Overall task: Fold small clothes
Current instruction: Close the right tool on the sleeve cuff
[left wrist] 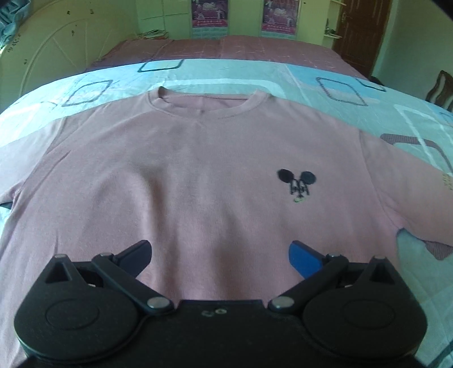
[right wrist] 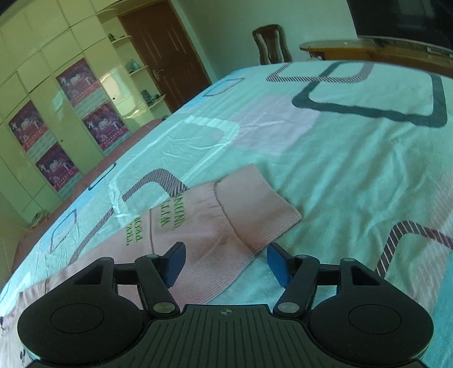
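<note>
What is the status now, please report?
Left gripper open over pink sweatshirt chest. Right gripper open, sleeve between fingers, not pinched. Sweatshirt flat on bedsheet, unfolded. Nothing in the way.

Pink sweatshirt laid flat and front-up on bed, round neckline at far edge, small dark mouse-head emblem on chest toward right side of view, both sleeves spread outward over pale blue patterned sheet. Left gripper over lower body of garment, jaws wide apart, nothing between them but flat fabric below. Beyond bed: cream headboard at left, two posters on far cupboards, brown door at right.
</note>
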### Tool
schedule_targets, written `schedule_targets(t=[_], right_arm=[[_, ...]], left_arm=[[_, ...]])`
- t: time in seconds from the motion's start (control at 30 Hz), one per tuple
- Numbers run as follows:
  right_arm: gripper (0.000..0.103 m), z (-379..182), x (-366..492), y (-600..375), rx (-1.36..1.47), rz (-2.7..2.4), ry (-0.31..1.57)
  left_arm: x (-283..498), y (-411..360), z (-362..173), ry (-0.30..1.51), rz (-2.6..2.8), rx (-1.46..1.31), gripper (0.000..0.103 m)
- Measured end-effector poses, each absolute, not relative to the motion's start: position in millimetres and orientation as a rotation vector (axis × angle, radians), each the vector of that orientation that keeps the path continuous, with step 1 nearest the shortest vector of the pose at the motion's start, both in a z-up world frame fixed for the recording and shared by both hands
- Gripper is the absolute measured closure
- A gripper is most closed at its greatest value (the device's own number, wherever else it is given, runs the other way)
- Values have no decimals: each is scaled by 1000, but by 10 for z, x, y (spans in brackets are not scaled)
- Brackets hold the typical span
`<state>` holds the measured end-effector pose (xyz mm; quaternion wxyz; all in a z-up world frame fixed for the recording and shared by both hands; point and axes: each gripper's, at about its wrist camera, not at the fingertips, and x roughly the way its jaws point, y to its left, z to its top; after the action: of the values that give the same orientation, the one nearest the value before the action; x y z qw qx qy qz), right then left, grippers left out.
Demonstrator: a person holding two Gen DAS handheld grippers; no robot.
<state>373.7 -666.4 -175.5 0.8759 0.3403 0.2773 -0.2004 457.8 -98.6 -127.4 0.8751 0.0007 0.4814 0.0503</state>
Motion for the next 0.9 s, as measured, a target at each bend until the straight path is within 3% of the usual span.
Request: schedule_targets(t=[0.23, 0.27, 0.33, 0.47, 0.53, 0.9], right_arm=[[40, -1795, 3652, -6853, 828, -383, 521], [46, -1796, 3658, -6888, 838, -393, 518], [72, -1834, 3679, -6955, 856, -429, 519], [81, -1795, 3694, -7005, 853, -445, 523], [96, -1686, 3744, -6935, 787, -434, 541], [96, -1079, 4207, -5590, 501, -166, 558]], left_arm=[[4724, -929, -1395, 1049, 125, 51, 1], [4727, -917, -1404, 1052, 124, 43, 1], [4742, -892, -1417, 1056, 126, 35, 1], [4741, -835, -1417, 1046, 97, 36, 1], [4718, -760, -1418, 1041, 95, 20, 1], [4567, -63, -1325, 963, 167, -45, 1]])
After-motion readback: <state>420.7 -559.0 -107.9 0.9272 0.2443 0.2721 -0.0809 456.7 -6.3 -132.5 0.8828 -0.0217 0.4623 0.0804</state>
